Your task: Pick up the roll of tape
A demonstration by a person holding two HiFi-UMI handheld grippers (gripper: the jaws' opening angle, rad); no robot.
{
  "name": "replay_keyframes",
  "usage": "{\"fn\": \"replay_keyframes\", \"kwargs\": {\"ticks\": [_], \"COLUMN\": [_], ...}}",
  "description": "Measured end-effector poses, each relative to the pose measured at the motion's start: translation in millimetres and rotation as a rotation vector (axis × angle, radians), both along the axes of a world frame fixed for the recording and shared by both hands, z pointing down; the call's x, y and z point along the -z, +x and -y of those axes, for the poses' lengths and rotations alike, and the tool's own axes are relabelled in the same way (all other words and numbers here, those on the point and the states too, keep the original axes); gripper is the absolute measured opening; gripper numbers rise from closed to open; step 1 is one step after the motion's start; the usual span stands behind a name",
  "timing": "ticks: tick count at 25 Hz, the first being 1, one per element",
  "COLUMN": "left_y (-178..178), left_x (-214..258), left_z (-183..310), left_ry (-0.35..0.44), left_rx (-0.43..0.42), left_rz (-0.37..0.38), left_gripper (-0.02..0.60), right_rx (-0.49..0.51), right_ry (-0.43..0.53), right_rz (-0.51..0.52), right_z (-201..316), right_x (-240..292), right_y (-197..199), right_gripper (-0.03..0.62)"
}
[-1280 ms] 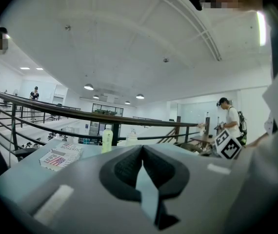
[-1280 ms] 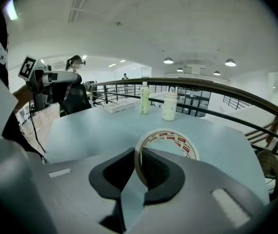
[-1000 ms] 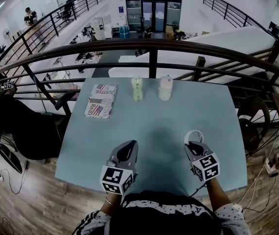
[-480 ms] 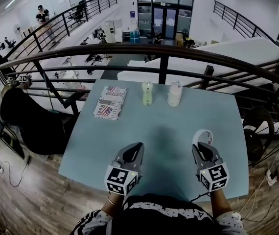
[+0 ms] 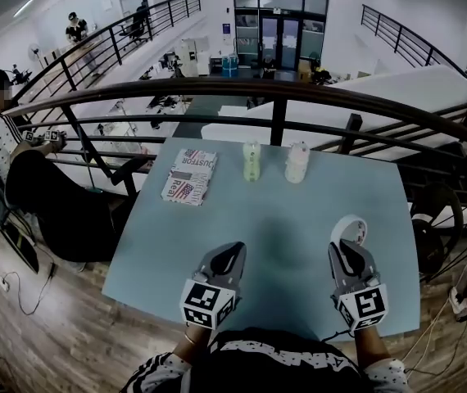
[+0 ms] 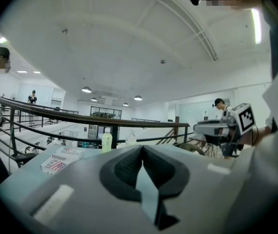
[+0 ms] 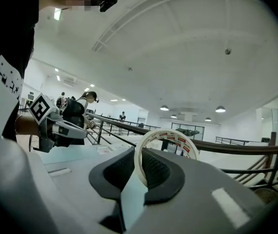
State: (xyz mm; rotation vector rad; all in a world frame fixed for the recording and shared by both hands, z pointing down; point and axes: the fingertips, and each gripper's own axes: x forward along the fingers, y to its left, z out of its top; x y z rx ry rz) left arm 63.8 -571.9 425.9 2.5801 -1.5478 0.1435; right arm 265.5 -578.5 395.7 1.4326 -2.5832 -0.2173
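Scanning from the left, we log a printed booklet (image 5: pixel 189 187) at 10 o'clock on the pale blue table (image 5: pixel 299 219). Our left gripper (image 5: pixel 232 250) is at 7 o'clock, jaws together with nothing between them. A green bottle (image 5: pixel 251 161) and a white bottle (image 5: pixel 296 163) stand side by side at 12 o'clock. At 5 o'clock our right gripper (image 5: pixel 350 248) is clamped on the roll of tape (image 5: pixel 352 228). Its pads pinch one side of the ring, and the roll stands on edge past the jaw tips.

My pads (image 7: pixel 159 172) are matt, ribbed black rubber. The tape (image 7: pixel 139 164) is smooth off-white paper; the table (image 5: pixel 283 219) is matt and smooth.
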Motion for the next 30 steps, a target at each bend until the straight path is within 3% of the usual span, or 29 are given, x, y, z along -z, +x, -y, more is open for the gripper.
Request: {"fn": "replay_keyframes", "kwargs": {"ticks": [30], "left_y": [-3.3], "left_x": [4.2], "left_z": [0.2], "left_ry": [0.001], "left_rx": [0.004], "left_rz": [0.007], "left_gripper": [0.0], "right_rx": [0.021], "right_ry": [-0.068], "right_rz": [0.011], "right_z": [-2.5], "right_x": [-14.0], "right_y": [-4.5], "right_gripper": [0.052]}}
